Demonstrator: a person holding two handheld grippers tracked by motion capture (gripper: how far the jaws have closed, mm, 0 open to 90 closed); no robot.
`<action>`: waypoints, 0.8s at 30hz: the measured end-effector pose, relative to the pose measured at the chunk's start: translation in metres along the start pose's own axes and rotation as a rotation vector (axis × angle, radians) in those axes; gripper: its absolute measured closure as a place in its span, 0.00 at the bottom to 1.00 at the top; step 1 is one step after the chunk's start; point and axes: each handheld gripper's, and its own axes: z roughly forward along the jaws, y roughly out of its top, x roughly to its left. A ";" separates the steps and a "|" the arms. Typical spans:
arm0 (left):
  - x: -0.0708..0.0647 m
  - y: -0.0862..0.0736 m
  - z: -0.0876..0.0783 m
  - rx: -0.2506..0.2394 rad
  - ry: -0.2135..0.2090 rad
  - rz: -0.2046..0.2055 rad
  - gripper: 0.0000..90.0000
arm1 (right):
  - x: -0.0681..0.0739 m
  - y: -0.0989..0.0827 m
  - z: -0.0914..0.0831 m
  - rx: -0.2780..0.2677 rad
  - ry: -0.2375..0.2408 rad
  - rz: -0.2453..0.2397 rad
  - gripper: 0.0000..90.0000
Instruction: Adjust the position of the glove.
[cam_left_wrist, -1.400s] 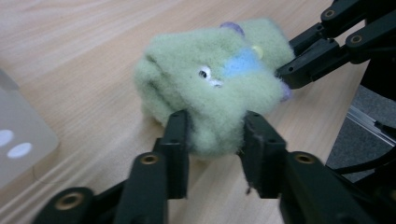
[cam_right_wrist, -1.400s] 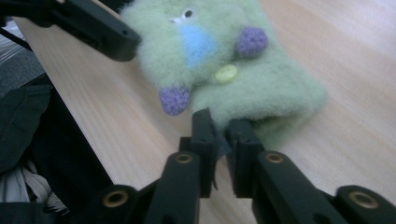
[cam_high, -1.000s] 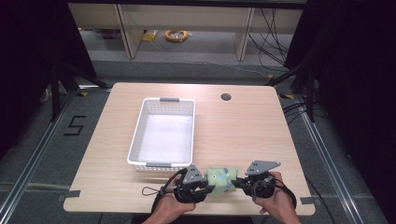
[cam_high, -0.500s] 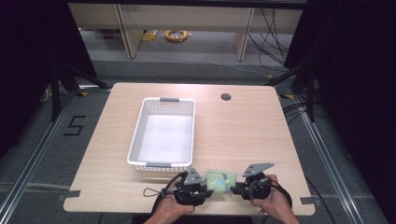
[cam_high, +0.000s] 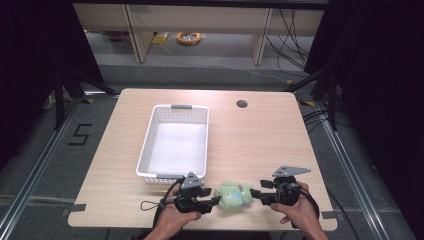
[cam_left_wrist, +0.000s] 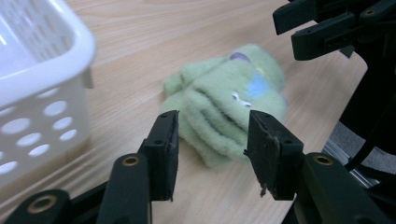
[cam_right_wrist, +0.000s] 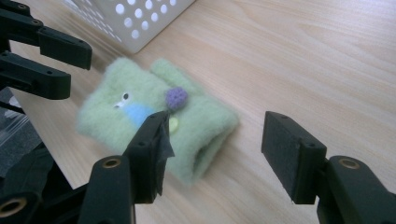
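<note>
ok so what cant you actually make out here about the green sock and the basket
- Green folded sock: its patch design is blurred in the left gripper view.
- Its underside: hidden against the table in all views.
- White basket: cut off by the top edge in the right gripper view.
- Basket's holes: too small in the high view.

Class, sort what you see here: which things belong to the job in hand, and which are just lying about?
In the job:
- folded green fleece cloth
- left tongs, open
- right tongs, open
- white basket, likely next

Lying about:
- yellow cable coil on the floor
- table's cable hole
</note>
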 end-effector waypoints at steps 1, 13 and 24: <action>0.000 -0.001 0.003 -0.005 -0.007 -0.029 0.56 | 0.000 0.002 0.003 0.000 -0.002 -0.012 0.47; 0.000 -0.003 0.027 0.073 -0.050 -0.134 0.52 | -0.002 0.004 0.040 0.114 0.031 -0.010 0.52; 0.002 -0.005 0.040 0.089 -0.098 -0.154 0.59 | -0.005 0.000 0.046 0.149 0.067 0.021 0.58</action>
